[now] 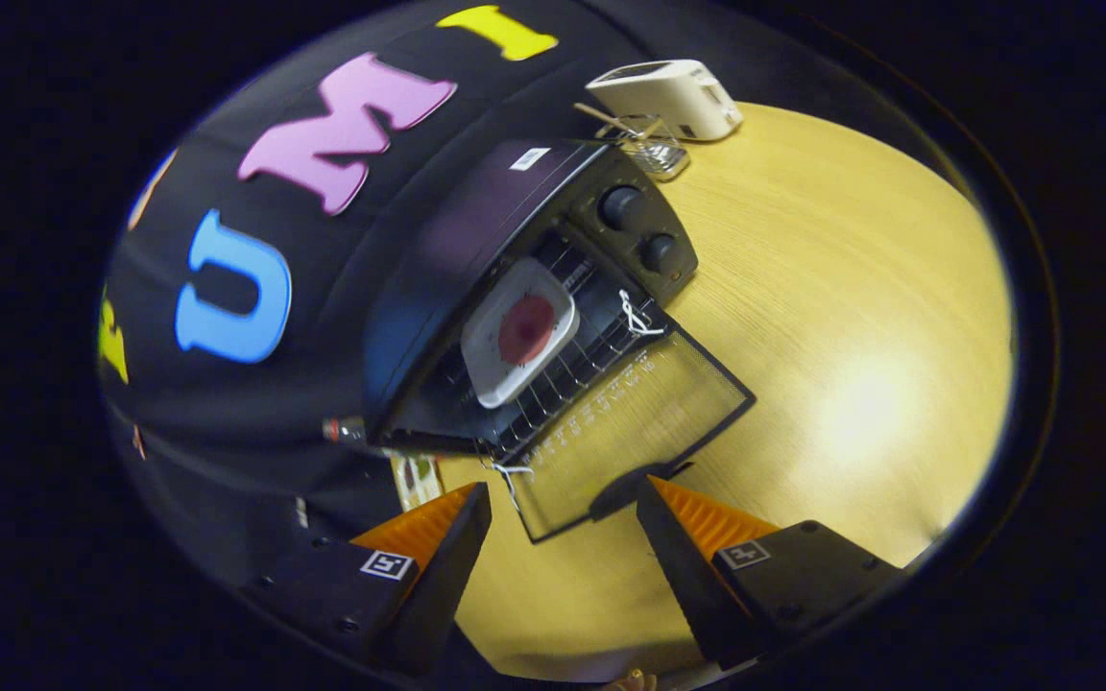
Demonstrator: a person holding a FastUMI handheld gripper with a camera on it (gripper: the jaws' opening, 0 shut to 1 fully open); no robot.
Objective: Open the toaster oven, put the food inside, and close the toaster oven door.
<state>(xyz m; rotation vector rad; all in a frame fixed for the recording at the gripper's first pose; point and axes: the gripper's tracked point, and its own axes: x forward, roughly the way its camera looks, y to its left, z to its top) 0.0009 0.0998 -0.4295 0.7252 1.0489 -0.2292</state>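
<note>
Fingers (563, 537) stand spread apart at the near edge, gripping nothing; each carries a small square black-and-white marker on its block. Between their tips lies the outer edge of the door (635, 437), with its dark handle (625, 489) just ahead of the right fingertip.

Beneath everything is the table (851, 317), pale wood with a bright glare patch on its right part. On it stands the oven (505, 288) — a black toaster oven, its glass door dropped fully open and lying flat toward the fingers. Small white numerals run along the door glass near the hinge; only a "10" at the end can be made out. White string is tied at both hinge corners. A white sticker on the oven's top is too small to read. Two dark knobs (639, 230) sit on its right panel.

Inside, on the wire rack, rests a white plate (515, 336) bearing the food (526, 328) — a round reddish piece.

Beyond the oven, a white toaster (673, 96) and a glass jar (654, 144) stand touching or nearly so.
</note>
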